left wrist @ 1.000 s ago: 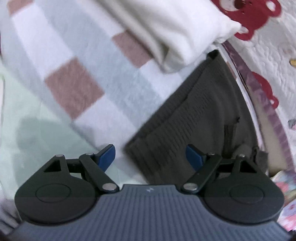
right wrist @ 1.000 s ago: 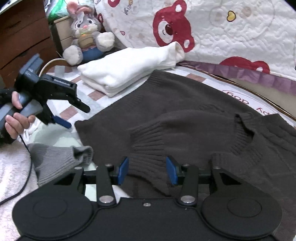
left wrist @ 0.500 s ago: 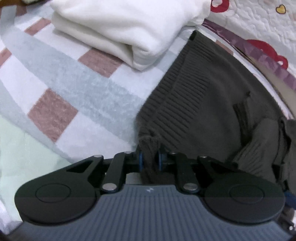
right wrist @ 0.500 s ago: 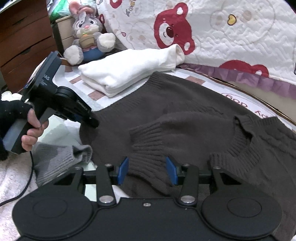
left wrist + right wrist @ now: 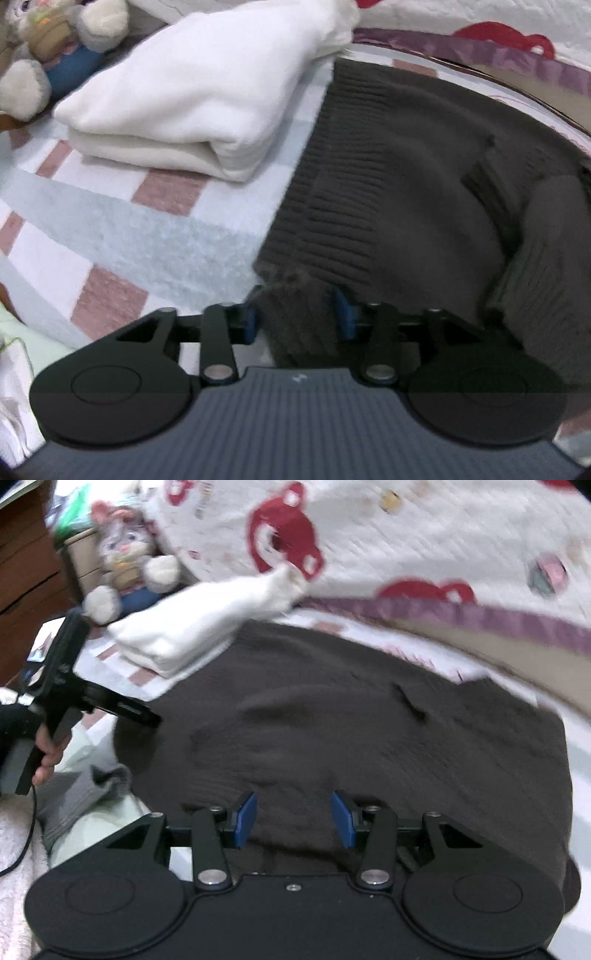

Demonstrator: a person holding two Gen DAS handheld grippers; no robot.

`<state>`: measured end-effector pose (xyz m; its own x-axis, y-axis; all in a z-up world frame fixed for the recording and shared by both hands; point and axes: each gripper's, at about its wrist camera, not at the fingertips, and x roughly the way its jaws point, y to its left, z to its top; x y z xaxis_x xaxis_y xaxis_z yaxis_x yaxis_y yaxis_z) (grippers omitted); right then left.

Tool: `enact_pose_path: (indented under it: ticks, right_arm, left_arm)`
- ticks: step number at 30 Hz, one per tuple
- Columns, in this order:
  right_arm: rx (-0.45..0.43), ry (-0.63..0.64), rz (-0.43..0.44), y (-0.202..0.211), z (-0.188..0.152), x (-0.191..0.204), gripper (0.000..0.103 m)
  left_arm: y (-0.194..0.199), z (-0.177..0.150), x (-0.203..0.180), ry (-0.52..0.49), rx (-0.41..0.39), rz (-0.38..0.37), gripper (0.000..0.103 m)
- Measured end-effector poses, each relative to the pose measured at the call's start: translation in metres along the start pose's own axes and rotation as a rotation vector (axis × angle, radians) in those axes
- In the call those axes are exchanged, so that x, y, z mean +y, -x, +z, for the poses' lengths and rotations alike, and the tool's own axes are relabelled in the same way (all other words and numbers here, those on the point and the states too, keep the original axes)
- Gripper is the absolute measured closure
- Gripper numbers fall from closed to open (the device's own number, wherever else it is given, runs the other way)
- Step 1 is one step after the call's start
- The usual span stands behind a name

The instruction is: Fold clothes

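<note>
Motion blur smears the dark sweater, its corner bunched between the opening left hand-held gripper; the right hand-held gripper hovers half-wide, holding nothing.

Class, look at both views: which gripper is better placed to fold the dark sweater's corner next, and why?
Probably the left gripper: the sweater corner sits bunched between its opening jaws. The right gripper only hovers over the middle.

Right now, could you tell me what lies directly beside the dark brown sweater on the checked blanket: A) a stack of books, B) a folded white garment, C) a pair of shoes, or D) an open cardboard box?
B: a folded white garment rests on the checked blanket next to the ribbed hem of the dark brown sweater; no box, books or shoes appear in either view.
</note>
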<state>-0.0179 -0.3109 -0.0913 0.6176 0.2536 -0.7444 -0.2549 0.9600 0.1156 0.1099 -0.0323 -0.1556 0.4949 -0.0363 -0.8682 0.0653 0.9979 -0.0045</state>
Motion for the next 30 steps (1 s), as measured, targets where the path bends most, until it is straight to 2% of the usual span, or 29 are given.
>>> enact_pose_path:
  ticks: [1, 2, 4, 6, 10, 13, 15, 19, 21, 23, 25, 28, 30]
  right_arm:
    - [0.011, -0.005, -0.015, 0.000, -0.003, -0.005, 0.053]
    - [0.011, -0.006, -0.035, 0.002, -0.005, -0.010, 0.053]
    - [-0.012, -0.035, -0.045, 0.010, -0.007, -0.023, 0.053]
    - [-0.038, -0.074, -0.066, 0.021, -0.009, -0.041, 0.052]
    - [-0.063, -0.195, -0.136, 0.038, -0.015, -0.087, 0.052]
    - [-0.077, -0.341, -0.166, 0.046, -0.026, -0.125, 0.052]
    - [-0.079, -0.396, -0.180, 0.049, -0.034, -0.142, 0.052]
    - [-0.048, -0.354, -0.164, 0.053, -0.051, -0.149, 0.052]
    - [-0.049, -0.398, -0.131, 0.056, -0.067, -0.156, 0.052]
    - [-0.058, -0.482, -0.106, 0.056, -0.085, -0.166, 0.052]
    - [-0.060, -0.496, -0.107, 0.058, -0.101, -0.167, 0.052]
    - [-0.074, -0.432, -0.113, 0.065, -0.112, -0.159, 0.051]
    - [-0.073, -0.414, -0.111, 0.067, -0.115, -0.156, 0.051]
  left_arm:
    - [0.000, 0.002, 0.005, 0.030, 0.006, -0.039, 0.084]
    - [0.000, 0.004, 0.010, 0.057, 0.011, -0.080, 0.088]
    - [0.007, 0.004, 0.007, 0.031, -0.014, -0.076, 0.090]
    - [0.024, 0.004, -0.007, -0.059, -0.087, -0.061, 0.091]
    - [0.083, 0.013, -0.051, -0.189, -0.284, -0.168, 0.092]
    - [0.121, 0.028, -0.092, -0.209, -0.358, -0.333, 0.092]
    - [0.145, 0.035, -0.126, -0.250, -0.395, -0.452, 0.093]
    - [0.189, 0.021, -0.206, -0.503, -0.444, -0.698, 0.093]
    - [0.196, 0.009, -0.243, -0.589, -0.404, -0.796, 0.093]
    - [0.180, -0.005, -0.271, -0.598, -0.307, -0.875, 0.093]
    - [0.144, -0.015, -0.287, -0.548, -0.190, -0.907, 0.093]
    - [0.090, -0.032, -0.310, -0.471, -0.015, -0.949, 0.093]
    - [0.066, -0.043, -0.316, -0.452, 0.047, -0.949, 0.093]
